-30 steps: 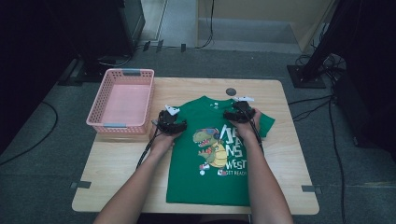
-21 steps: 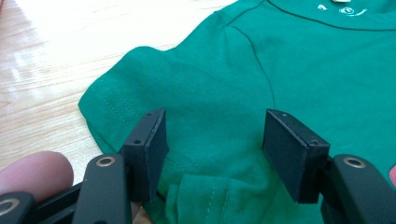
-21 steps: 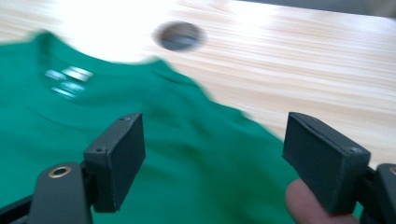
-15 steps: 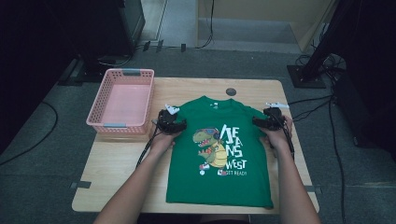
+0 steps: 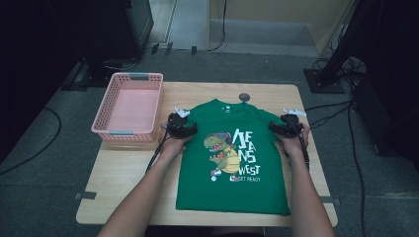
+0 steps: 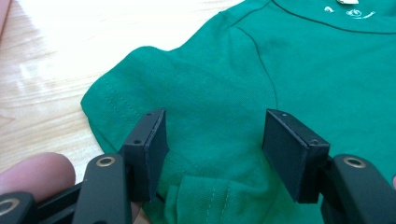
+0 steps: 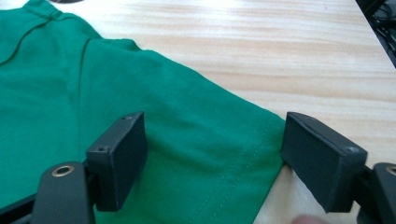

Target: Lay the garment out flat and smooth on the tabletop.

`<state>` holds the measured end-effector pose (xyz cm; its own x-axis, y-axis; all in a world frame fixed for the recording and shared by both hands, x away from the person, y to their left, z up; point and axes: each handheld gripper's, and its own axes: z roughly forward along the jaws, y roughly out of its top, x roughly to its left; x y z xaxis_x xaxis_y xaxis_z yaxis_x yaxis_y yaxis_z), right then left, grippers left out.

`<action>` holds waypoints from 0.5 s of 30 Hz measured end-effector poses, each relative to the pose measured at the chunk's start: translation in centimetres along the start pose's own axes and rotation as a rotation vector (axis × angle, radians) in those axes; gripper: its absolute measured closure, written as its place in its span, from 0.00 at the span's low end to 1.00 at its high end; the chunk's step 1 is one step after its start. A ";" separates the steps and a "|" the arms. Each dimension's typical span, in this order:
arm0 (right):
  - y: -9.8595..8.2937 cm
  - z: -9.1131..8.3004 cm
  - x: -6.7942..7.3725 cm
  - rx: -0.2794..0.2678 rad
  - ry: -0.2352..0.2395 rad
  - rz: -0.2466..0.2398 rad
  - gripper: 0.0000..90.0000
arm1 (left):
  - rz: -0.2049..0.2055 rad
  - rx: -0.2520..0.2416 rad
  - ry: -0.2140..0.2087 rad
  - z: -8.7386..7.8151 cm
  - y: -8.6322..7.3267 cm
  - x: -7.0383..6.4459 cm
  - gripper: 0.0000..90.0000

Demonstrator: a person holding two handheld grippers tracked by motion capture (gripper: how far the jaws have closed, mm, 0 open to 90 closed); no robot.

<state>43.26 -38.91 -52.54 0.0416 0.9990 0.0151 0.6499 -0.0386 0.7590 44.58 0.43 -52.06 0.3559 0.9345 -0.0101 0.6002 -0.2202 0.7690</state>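
Fingers (image 6: 149,144) spread on both grippers, over sleeves | 1 green T-shirt (image 5: 232,163), print "JEANS WEST", "GET READY" | 1 pink basket (image 5: 129,106) | desk (image 5: 123,182)

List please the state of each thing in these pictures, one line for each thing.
Green dinosaur-print cotton T-shirt: spread flat, print up, on the table.
Pink plastic lattice basket: upright, empty.
Left gripper: open, over the shirt's sleeve.
Right gripper: open, over the other sleeve's hem.
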 end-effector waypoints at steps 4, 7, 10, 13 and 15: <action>0.6 0.7 0.3 0.000 -0.012 0.008 0.25 | -0.011 0.000 0.014 0.4 0.3 0.1 0.46; 1.0 1.1 0.5 -0.001 -0.014 0.009 0.25 | -0.015 0.000 0.025 0.5 0.4 0.2 0.45; 1.0 1.1 0.6 -0.003 -0.024 0.009 0.22 | -0.013 0.006 0.010 0.5 0.4 0.1 0.37; 0.8 0.7 0.7 -0.028 0.005 0.028 0.17 | 0.030 0.029 -0.006 0.2 0.3 -0.4 0.23; 0.6 0.3 0.6 -0.058 0.022 0.028 0.13 | 0.038 0.027 -0.009 -0.3 0.4 -0.7 0.23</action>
<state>43.91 -38.31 -52.23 0.0420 0.9979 0.0501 0.6034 -0.0653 0.7947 44.37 -0.27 -51.57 0.3851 0.9228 0.0131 0.6050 -0.2632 0.7515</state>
